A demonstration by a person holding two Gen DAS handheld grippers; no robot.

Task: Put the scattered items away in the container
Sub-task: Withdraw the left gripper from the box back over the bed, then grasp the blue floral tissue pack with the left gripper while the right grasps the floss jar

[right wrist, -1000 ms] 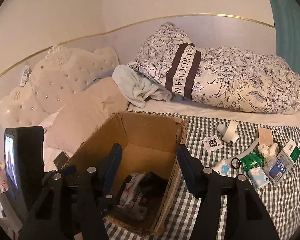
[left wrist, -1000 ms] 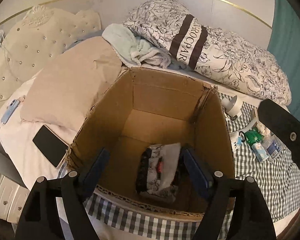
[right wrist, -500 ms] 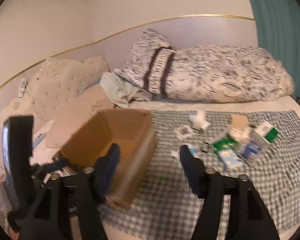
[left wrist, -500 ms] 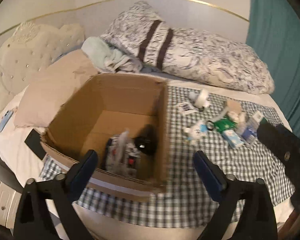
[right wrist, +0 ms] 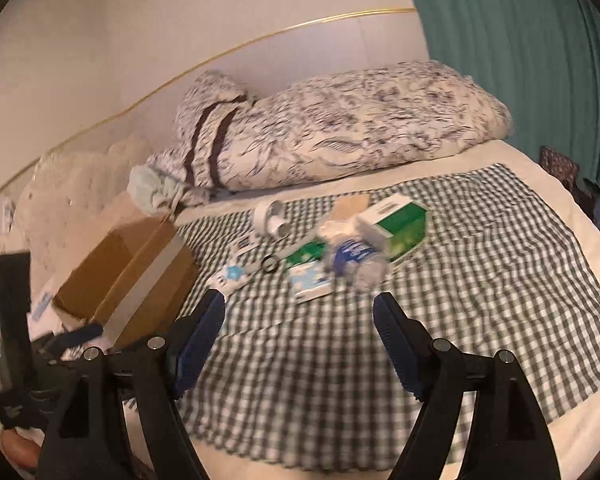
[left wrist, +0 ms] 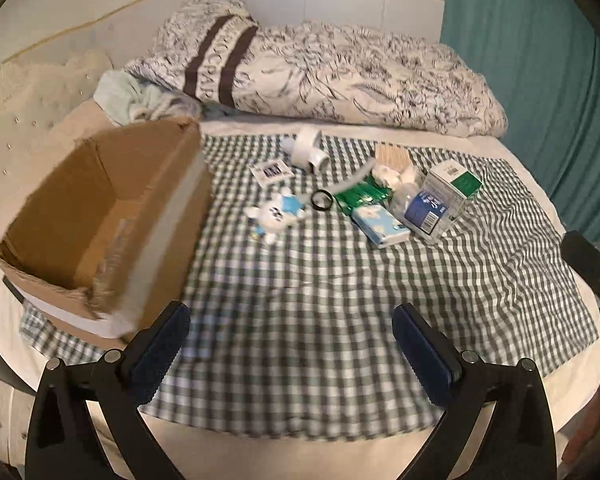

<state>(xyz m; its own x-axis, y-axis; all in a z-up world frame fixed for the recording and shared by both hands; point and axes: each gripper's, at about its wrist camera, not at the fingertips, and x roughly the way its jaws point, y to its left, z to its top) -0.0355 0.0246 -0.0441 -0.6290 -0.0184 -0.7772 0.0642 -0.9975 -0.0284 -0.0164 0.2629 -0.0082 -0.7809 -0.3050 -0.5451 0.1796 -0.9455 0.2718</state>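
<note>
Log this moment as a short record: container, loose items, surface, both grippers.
container: cardboard box, open top, left of the items
loose items: rabbit toy, black ring, tissue pack, water bottle, green-white carton, tape roll
surface: checked cloth on the bed
left gripper: open, nothing between the jaws
right gripper: jaws opening, nothing between them
</note>
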